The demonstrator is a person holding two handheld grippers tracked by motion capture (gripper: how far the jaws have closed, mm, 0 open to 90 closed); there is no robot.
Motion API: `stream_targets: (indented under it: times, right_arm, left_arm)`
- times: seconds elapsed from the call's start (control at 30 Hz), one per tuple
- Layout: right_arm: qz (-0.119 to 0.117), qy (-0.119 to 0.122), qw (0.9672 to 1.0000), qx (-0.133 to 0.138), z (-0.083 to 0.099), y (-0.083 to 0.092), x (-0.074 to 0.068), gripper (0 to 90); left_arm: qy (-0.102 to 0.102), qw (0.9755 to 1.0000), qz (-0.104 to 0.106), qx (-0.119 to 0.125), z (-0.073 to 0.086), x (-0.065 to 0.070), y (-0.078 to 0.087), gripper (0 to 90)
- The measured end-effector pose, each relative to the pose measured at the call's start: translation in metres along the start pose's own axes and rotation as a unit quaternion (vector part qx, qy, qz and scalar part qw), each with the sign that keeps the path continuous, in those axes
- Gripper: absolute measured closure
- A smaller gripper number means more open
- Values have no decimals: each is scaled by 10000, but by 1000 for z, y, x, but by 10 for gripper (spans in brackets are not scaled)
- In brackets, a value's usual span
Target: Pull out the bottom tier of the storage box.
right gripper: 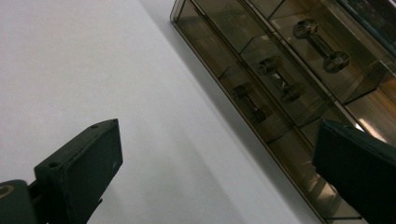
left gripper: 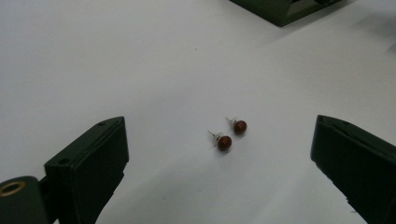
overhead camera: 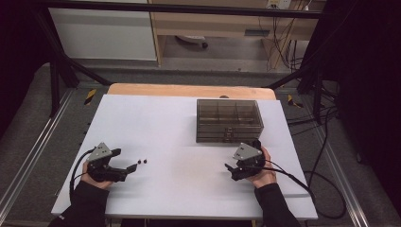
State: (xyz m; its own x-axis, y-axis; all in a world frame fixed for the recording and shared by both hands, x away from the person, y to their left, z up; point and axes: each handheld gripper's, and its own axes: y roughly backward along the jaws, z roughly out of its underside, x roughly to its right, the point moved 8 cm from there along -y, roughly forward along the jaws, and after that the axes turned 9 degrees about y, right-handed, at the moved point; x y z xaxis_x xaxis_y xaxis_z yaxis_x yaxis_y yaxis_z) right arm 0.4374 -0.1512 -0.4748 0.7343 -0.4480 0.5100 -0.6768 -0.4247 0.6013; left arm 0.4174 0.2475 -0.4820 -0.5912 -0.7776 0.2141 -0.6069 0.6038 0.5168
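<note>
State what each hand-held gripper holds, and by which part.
Nothing. The left hand-held gripper stands open before two earrings; the right hand-held gripper is open and holds nothing.

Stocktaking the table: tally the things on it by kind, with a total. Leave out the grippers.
Earrings, small red studs: 2
Drawer box, smoky see-through plastic: 1
Total: 3

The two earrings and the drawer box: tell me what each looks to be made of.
The earrings: glossy dark-red round beads, maybe glass, stone or plastic, each on a thin silvery pin that looks like metal; a small highlight on each bead suggests polish.
The drawer box: smoky transparent plastic, likely acrylic; you can see through its walls to shiny, chrome-like drawer knobs.
</note>
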Motion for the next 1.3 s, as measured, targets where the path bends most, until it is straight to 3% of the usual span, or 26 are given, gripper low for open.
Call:
stream_targets:
  times: [0.27, 0.57, 0.73, 0.83, 1.3]
  right_arm:
    - [193, 327, 9991, -186, 0, -2, 1, 46]
    - [433, 817, 9949, -412, -1, -6, 1, 70]
    - [590, 1091, 9910, -498, -3, -8, 1, 88]
    - [771, 1371, 9860, -559, -5, -11, 2, 110]
    - [1152, 1846, 9724, -836, 2, -21, 3, 244]
  left_arm:
    - [-10, 10000, -6, -2, 0, 0, 0, 42]
    - [-28, 10000, -15, -14, 0, 0, 0, 41]
    - [-31, 10000, -15, -15, 0, 0, 0, 41]
    - [-22, 10000, -13, -9, 0, 0, 0, 41]
    - [-26, 10000, -2, -26, 0, 0, 0, 41]
